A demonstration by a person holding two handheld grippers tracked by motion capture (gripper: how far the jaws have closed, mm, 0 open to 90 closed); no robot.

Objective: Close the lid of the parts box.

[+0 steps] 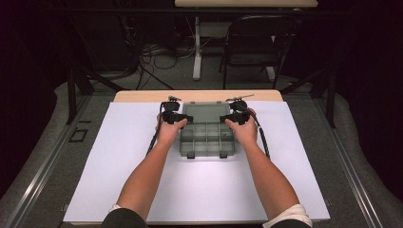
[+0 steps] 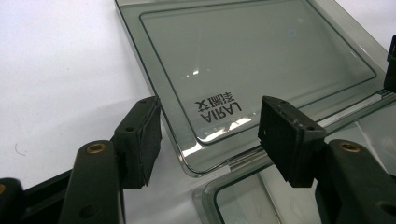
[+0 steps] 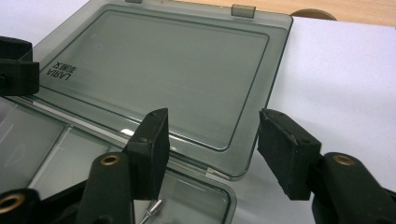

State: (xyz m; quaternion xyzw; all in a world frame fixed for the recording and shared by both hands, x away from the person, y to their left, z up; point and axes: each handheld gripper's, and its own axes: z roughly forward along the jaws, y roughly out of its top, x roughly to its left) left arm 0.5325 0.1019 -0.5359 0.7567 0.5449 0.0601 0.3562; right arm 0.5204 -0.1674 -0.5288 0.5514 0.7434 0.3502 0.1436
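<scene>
A smoky grey clear compartment box point(image 1: 206, 140) lies open in the middle of the white sheet, its lid point(image 1: 205, 112) folded flat behind it. My left gripper point(image 1: 177, 116) hovers at the box's left hinge corner, my right gripper point(image 1: 234, 117) at the right one. In the left gripper view the open left gripper point(image 2: 212, 128) straddles the lid's point(image 2: 261, 56) printed corner, pads clear of it. In the right gripper view the right gripper point(image 3: 217, 140) stands open over the lid's point(image 3: 163, 70) other corner. A small metal screw point(image 3: 153, 207) lies in the base compartment point(image 3: 196, 200).
The white sheet point(image 1: 119, 161) covers the wooden table point(image 1: 142, 96), with free room left, right and in front of the box. Beyond the table stand a black folding chair point(image 1: 256, 42), a desk leg point(image 1: 196, 47) and loose floor cables point(image 1: 157, 57).
</scene>
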